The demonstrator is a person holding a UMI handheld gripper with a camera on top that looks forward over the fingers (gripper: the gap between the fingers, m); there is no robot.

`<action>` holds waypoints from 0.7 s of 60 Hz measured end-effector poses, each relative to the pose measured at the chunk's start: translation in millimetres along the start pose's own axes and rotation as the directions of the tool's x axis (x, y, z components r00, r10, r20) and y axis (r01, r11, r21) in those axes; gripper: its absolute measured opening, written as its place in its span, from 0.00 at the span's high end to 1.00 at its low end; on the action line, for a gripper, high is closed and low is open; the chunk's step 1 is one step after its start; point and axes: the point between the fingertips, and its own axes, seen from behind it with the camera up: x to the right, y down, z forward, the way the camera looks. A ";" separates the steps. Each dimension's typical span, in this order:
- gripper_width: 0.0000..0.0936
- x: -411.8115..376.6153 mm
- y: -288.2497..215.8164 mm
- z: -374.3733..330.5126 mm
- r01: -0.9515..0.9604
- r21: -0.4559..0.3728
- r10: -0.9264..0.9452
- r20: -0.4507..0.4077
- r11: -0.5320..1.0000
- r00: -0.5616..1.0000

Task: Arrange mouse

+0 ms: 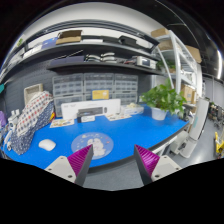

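A white mouse (47, 145) lies on the blue table (130, 131), to the left of and beyond my fingers. A round light-coloured mouse pad (94, 141) lies on the table just ahead of my left finger. My gripper (113, 160) is open and empty, its two magenta pads (81, 158) spread wide apart above the table's near edge. The mouse is well apart from the gripper.
A patterned cloth bundle (30, 118) stands at the table's left end. A potted green plant (160, 98) stands at the right. A white box (100, 107) and small items line the back. Shelves (90, 50) hang above. A white rack (190, 130) stands at right.
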 end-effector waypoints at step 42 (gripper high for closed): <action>0.11 -286.3 111.5 51.3 0.241 -0.241 -0.115 0.441 0.940 0.890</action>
